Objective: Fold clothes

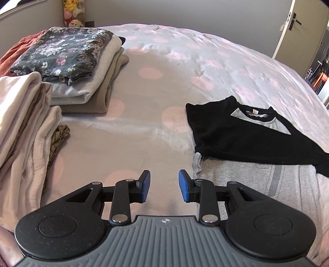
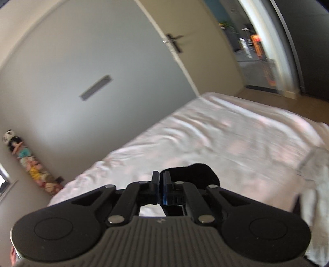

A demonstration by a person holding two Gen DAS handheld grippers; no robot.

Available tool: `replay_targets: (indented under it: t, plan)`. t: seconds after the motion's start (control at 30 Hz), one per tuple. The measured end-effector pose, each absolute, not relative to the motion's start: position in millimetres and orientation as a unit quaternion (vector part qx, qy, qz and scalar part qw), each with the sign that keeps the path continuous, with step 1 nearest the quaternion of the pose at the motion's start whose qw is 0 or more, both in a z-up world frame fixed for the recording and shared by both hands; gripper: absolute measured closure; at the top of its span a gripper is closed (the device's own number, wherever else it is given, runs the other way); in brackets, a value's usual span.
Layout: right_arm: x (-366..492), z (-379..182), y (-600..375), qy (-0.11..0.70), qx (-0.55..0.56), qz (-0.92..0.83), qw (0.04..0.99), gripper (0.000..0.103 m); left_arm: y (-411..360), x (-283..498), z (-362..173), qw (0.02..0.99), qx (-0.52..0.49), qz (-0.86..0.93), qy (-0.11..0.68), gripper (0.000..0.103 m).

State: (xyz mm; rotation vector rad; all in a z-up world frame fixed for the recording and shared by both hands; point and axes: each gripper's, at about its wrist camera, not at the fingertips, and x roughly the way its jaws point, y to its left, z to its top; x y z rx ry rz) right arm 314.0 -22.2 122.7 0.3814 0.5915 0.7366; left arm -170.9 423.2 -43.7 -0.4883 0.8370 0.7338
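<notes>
Shirt [image 1: 236, 131] flat; folded stack [image 1: 67, 61] well left.

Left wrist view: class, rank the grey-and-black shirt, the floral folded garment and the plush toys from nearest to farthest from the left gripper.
From the left gripper:
1. Grey-and-black shirt, just right of the fingers.
2. Floral folded garment, topping the stack at far left.
3. Plush toys, in the corner beyond the bed.

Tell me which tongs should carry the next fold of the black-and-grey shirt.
Right, probably: the right tongs look shut on the shirt's black fabric above the bed. The left tongs stand open, empty, beside the shirt.
</notes>
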Motion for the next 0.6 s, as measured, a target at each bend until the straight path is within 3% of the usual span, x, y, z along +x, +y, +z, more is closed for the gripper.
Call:
replay_targets:
  t: [0.23, 0.6]
  plan:
    - [261, 185, 71, 0.248, 0.162, 0.440, 0.848, 0.099, 427, -192, -37, 0.828, -0.229, 0.346, 0.376, 0.075]
    - [189, 182, 195, 0.274, 0.151, 0.541, 0.781, 0.102, 445, -216, -42, 0.828, -0.252, 0.348, 0.360, 0.075]
